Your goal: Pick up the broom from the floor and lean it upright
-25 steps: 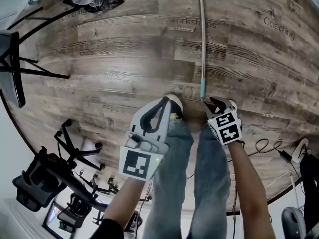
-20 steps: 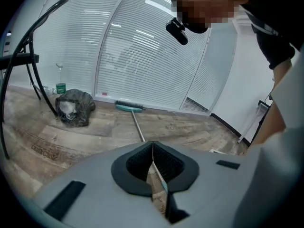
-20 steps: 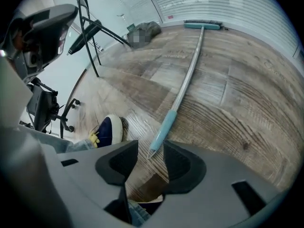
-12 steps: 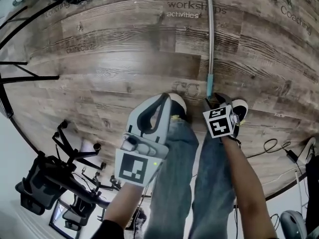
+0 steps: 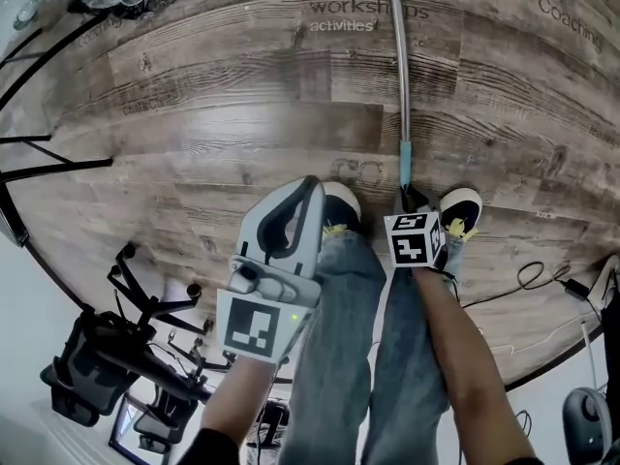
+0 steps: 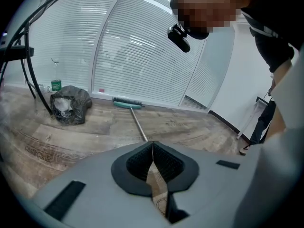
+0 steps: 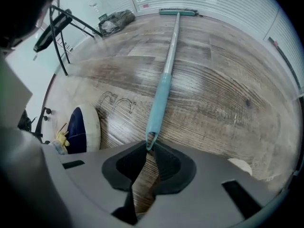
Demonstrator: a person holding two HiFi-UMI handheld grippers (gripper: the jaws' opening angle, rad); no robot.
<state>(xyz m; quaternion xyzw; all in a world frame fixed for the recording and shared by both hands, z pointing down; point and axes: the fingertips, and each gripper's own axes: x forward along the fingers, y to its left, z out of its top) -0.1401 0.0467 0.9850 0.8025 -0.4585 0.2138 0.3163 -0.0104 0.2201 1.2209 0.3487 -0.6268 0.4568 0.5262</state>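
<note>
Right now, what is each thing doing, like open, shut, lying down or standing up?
broom, lying flat on the floor, not yet lifted.
right gripper, jaws closed on the tip of the broom's handle.
left gripper, jaws shut, empty.
black bag, slumped on the floor.
bottle, standing upright.

The head camera looked steeply down on the floor (image 5: 242,124) from above. The camera on the left gripper (image 6: 152,145) faced almost level across the room to the blinds (image 6: 142,46). The right gripper (image 7: 147,148) camera hung close over the floor. All 3 views shared the broom (image 5: 400,76).
</note>
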